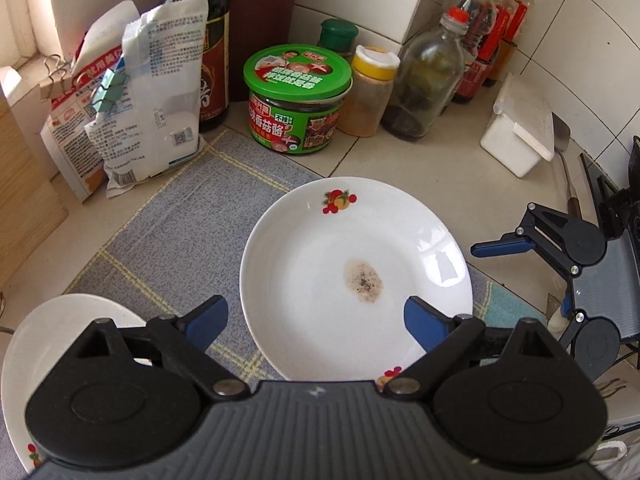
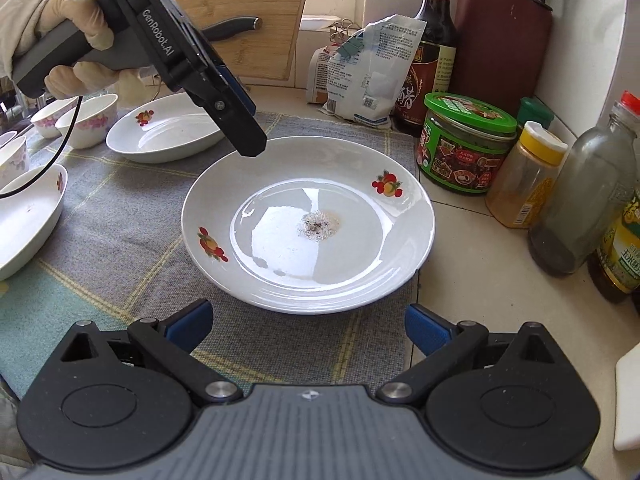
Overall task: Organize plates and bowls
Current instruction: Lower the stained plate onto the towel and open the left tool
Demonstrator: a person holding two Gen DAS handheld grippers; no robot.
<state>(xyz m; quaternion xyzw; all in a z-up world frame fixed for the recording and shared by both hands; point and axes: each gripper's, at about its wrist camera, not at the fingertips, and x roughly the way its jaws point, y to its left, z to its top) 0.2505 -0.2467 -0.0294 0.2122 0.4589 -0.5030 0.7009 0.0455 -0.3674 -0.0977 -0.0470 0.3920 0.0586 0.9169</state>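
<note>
Both claws, the left claw (image 1: 312, 322) and right claw (image 2: 306, 328), are held apart and empty over the stained plate (image 2: 308, 224), judged rigid, glazed-slippery and breakable, best pinched at its thin rim.

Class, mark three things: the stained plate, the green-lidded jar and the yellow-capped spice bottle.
stained plate (image 2: 372, 264): right wrist view, bare white rim.
green-lidded jar (image 2: 470, 114): right wrist view, green lid.
yellow-capped spice bottle (image 1: 374, 63): left wrist view, yellow cap.

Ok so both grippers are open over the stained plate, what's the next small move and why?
Probably lower the right gripper so its fingers straddle the near rim of the stained plate. It lies flat on the mat, unheld, and the left gripper hovers open above its far rim.
</note>
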